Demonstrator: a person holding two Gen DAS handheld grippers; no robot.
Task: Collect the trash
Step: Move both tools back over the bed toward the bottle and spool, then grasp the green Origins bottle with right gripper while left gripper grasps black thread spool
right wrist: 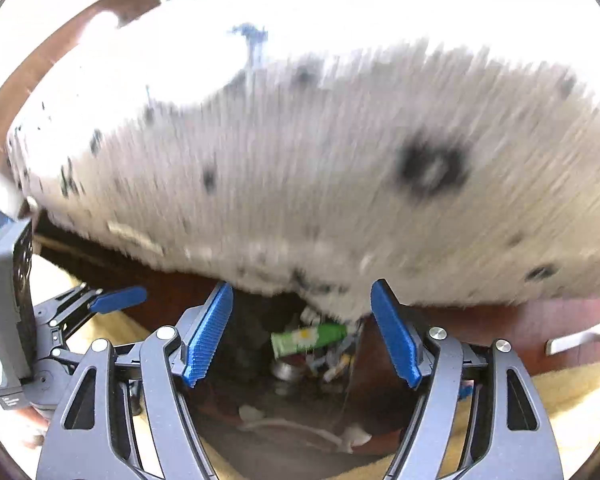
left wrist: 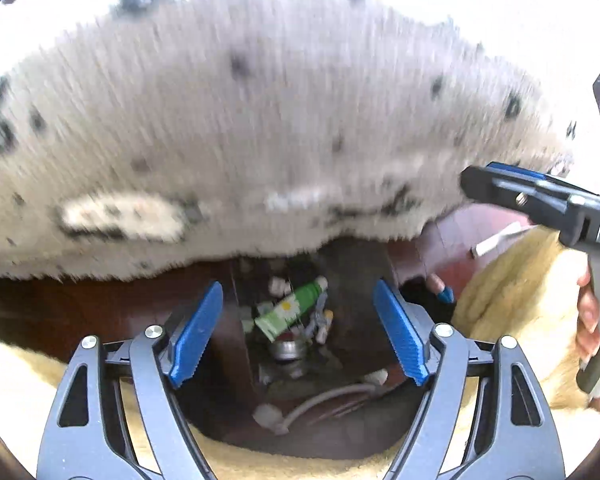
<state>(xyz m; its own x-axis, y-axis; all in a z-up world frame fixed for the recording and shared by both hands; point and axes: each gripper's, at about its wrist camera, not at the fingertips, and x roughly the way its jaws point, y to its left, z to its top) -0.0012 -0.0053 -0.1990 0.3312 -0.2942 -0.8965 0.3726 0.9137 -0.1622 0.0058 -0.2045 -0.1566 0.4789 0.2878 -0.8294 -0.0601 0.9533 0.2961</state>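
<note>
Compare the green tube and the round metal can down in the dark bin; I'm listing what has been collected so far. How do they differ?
The green tube is long and slim, while the metal can is short and round. The tube is bright green with a daisy print; the can is bare silver. The tube lies slanted on top of the pile, with the can just below its flat end. Both sit among small scraps in the dark bin.
</note>
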